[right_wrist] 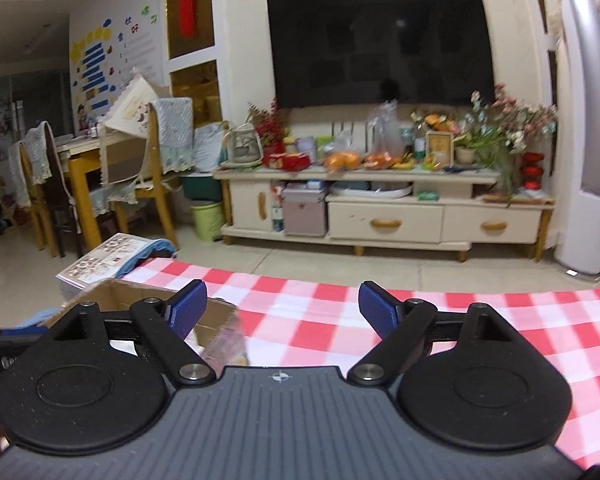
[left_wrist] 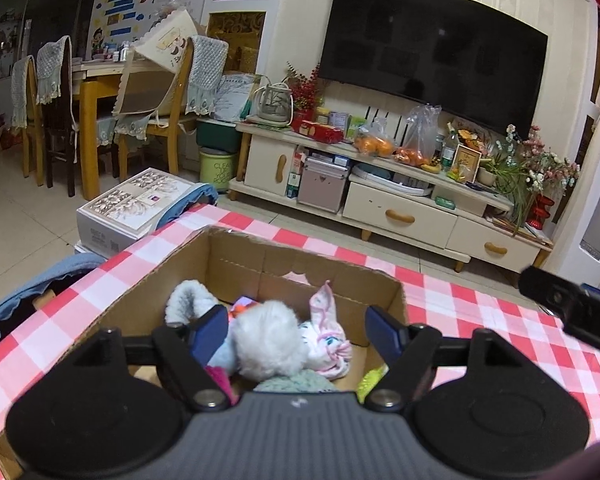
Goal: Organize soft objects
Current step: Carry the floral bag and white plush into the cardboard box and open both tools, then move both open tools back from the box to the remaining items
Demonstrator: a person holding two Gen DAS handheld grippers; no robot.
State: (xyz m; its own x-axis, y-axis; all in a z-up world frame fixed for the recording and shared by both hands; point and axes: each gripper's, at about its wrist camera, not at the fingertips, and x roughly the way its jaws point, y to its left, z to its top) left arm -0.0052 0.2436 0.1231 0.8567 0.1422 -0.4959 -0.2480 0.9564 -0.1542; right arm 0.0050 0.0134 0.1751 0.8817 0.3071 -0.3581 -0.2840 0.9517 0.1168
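An open cardboard box (left_wrist: pixel 308 264) stands on the red-and-white checked tablecloth (left_wrist: pixel 480 312). Inside lie several soft things: a fluffy white plush (left_wrist: pixel 270 340), a pale blue fuzzy piece (left_wrist: pixel 188 300), a white patterned cloth (left_wrist: pixel 328 340), a grey-green knit (left_wrist: pixel 296 382) and a yellow-green bit (left_wrist: pixel 370 378). My left gripper (left_wrist: pixel 296 336) is open over the box, jaws wide either side of the white plush, holding nothing. My right gripper (right_wrist: pixel 282 312) is open and empty above the tablecloth (right_wrist: pixel 320 320), just right of the box (right_wrist: pixel 140 300). Its body shows in the left wrist view (left_wrist: pixel 572 312).
Beyond the table's far edge is tiled floor, a white printed carton (left_wrist: pixel 132 204) and a blue-rimmed bag (left_wrist: pixel 32 292) at the left. A TV stand (left_wrist: pixel 400 200) with a TV above lines the far wall. Dining chairs (left_wrist: pixel 168 92) stand far left.
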